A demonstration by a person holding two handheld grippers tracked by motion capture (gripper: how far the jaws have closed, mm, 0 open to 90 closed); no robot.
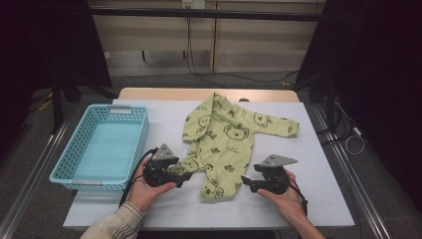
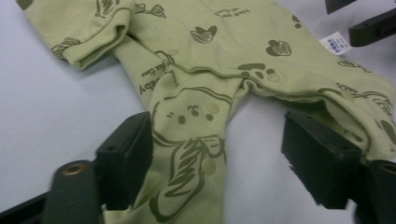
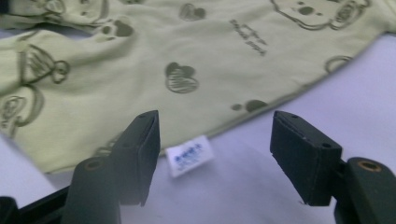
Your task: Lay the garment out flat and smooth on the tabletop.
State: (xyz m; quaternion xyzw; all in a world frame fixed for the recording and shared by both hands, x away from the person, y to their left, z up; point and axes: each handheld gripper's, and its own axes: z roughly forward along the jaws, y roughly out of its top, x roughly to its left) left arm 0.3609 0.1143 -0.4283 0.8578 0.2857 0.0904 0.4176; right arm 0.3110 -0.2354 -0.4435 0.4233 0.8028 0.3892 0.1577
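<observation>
A light green baby romper (image 1: 226,139) with koala prints lies spread on the white table cover (image 1: 313,164). My left gripper (image 1: 185,174) lies at the romper's left leg. In the left gripper view, my left gripper (image 2: 219,126) stands open with that leg (image 2: 191,154) between the jaws and a gap to the right pad. My right gripper (image 1: 246,181) is at the right leg's outer edge. Seen in the right gripper view, my right gripper (image 3: 215,119) is open, and a small white label (image 3: 189,155) on the hem lies between its jaws.
A light blue plastic basket (image 1: 142,134) stands on the left of the table, empty inside. The other gripper's black jaws (image 2: 373,28) show at the top right of the left gripper view. Dark stands and cables flank the table.
</observation>
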